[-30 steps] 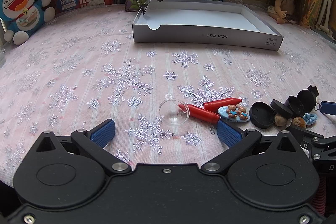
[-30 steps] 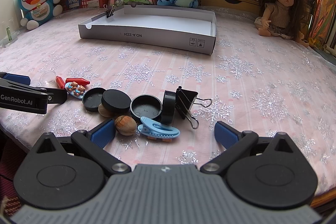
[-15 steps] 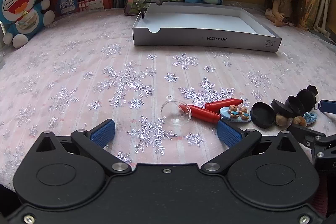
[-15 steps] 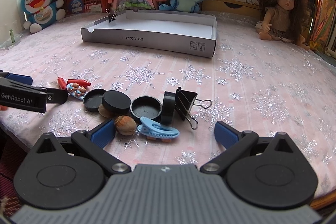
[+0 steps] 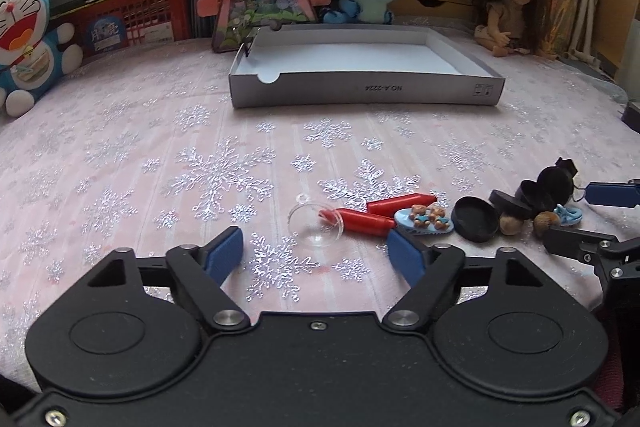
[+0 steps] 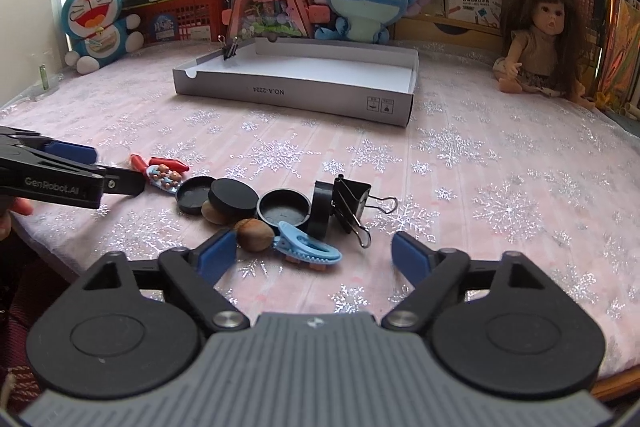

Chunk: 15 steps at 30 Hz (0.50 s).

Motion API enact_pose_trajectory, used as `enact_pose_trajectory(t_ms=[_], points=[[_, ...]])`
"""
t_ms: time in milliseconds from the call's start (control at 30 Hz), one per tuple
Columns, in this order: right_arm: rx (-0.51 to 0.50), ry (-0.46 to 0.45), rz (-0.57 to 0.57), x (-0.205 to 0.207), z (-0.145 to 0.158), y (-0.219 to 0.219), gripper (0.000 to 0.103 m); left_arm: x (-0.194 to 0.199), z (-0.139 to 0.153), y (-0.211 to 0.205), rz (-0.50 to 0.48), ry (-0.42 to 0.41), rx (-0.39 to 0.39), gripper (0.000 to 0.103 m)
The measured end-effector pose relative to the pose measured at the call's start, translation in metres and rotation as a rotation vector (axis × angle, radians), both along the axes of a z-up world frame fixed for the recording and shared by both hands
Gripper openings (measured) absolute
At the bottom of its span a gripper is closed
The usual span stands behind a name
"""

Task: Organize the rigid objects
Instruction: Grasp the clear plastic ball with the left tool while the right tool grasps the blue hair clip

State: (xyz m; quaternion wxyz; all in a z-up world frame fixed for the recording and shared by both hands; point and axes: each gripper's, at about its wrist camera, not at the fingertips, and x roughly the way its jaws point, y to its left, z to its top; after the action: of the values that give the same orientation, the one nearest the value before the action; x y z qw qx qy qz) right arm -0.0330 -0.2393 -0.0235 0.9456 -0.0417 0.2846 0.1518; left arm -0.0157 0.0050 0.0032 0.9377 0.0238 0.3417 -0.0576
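Both tongs, left tongs [image 5: 316,251] and right tongs [image 6: 314,255], gape wide and empty. Straddle the blue plastic hair clip [image 6: 307,247] at lower centre, close gently, then carry it to the white cardboard tray [image 6: 296,95] at upper centre.

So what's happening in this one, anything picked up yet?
Nothing is held yet. A person has both grippers open, low over the snowflake tablecloth. The left gripper faces a clear plastic half-shell and two red crayons. The right gripper faces a blue hair clip, a nut, black lids and a binder clip. The white box tray behind holds none of the scattered pieces.
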Motion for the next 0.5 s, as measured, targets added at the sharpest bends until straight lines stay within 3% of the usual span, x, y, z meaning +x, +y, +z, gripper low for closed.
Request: enact_pose_trajectory(t_ms=[200, 500], points=[[0.003, -0.023, 0.000, -0.0052, 0.0033, -0.0030, 0.069, 0.0007, 0.0020, 0.0067, 0.003, -0.013, -0.032, 0.051], [0.004, 0.008, -0.018, -0.0070, 0.0002, -0.0101, 0.050, 0.0016, 0.0012, 0.0092, 0.006, -0.012, -0.036, 0.031]])
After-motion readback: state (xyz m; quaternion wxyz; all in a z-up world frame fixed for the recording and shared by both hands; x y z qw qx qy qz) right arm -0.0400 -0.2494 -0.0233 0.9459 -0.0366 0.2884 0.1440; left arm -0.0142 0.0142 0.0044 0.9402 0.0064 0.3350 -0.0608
